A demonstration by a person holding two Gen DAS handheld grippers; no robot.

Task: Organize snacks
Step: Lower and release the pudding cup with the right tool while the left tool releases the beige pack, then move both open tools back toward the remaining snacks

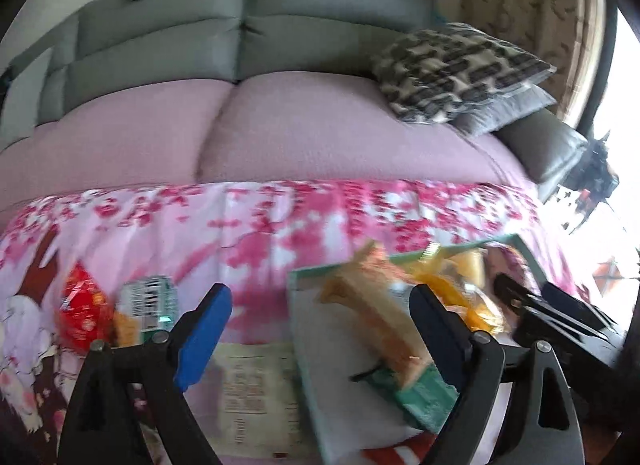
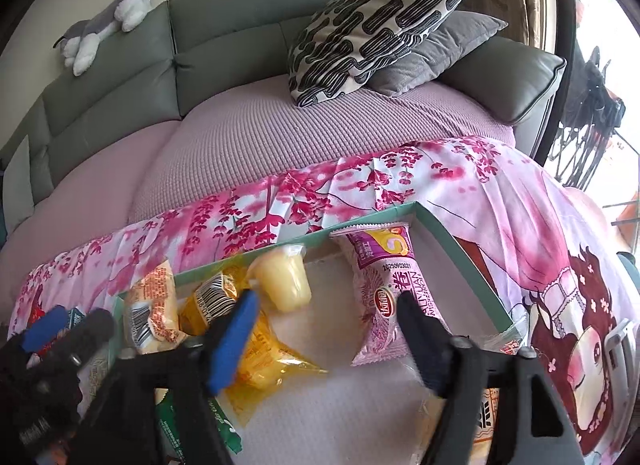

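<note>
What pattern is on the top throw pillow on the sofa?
The top throw pillow has black squiggly rounded lines on white, clearest in the right wrist view.

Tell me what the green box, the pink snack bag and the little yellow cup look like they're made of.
Green box: probably cardboard, matte, with thin straight walls and a pale inside.
Pink snack bag: thin printed plastic film, slightly glossy, crinkled, with a crimped top seal.
Yellow cup: translucent plastic, smooth and shiny; likely a jelly or pudding cup, though its contents are unclear.

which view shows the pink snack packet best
The right wrist view: the pink packet lies sharp and nearly whole in the green box, print readable. The left wrist view is motion-blurred and shows no clear pink packet.
</note>
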